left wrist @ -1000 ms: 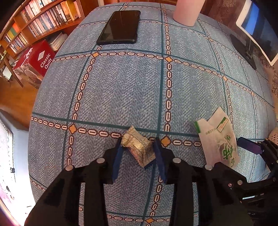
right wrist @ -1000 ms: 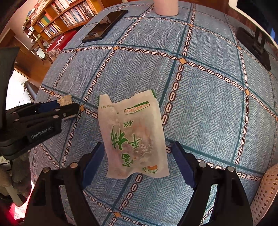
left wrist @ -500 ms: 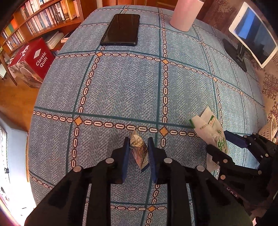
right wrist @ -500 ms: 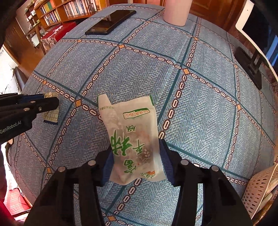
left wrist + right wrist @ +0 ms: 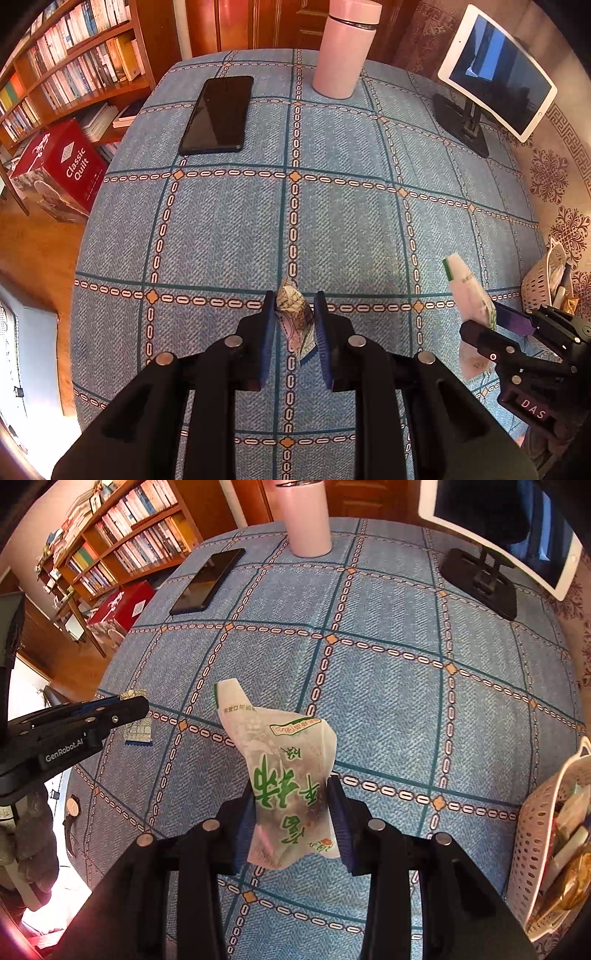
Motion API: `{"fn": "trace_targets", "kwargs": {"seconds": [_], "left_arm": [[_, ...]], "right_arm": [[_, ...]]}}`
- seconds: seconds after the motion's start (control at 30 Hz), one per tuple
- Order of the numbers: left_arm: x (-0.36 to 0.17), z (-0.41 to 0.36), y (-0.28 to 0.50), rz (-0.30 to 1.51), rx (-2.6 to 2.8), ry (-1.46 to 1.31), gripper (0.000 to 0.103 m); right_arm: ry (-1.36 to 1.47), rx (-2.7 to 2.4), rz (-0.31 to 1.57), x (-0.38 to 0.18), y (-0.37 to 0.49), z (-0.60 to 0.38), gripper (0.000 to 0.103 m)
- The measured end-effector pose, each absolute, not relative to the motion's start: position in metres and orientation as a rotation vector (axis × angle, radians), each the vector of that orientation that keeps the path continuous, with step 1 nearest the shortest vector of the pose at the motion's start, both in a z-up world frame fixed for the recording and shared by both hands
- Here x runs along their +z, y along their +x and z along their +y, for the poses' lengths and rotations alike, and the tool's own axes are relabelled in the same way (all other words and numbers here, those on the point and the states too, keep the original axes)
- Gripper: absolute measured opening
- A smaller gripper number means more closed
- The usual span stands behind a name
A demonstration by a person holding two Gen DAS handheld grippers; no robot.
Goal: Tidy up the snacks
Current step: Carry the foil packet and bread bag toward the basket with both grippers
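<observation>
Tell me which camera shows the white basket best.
The right wrist view: the white basket sits large at the right edge, its perforated wall and the packets inside visible. The left wrist view shows the basket small and far off, partly behind the right gripper.

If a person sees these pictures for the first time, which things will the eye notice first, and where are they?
First, the white snack bag with green writing, crumpled between the pads of the right tool above the blue checked tablecloth. Next, the small patterned packet pinched in the left tool. At the table's far edge stands a pink bottle.
</observation>
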State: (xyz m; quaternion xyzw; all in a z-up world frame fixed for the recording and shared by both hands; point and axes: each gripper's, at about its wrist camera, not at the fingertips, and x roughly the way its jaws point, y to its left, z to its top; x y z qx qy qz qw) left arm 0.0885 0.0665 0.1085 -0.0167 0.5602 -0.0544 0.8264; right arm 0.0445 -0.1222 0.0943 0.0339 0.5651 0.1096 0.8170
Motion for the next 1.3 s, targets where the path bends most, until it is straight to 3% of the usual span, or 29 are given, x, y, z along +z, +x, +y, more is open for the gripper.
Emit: {"fn": "trace_targets", "kwargs": {"seconds": [0.73, 1.3], "left_arm": [[0.180, -0.116, 0.069, 1.052, -0.353, 0.112, 0.021], [0.208, -0.261, 0.020, 1.051, -0.439, 0.342, 0.021]], "right_arm": [[0.287, -0.084, 0.982, 0.195, -0.061, -0.337, 0.038], [0.380, -0.178, 0.973, 0.146, -0.082, -0.439, 0.038]]}}
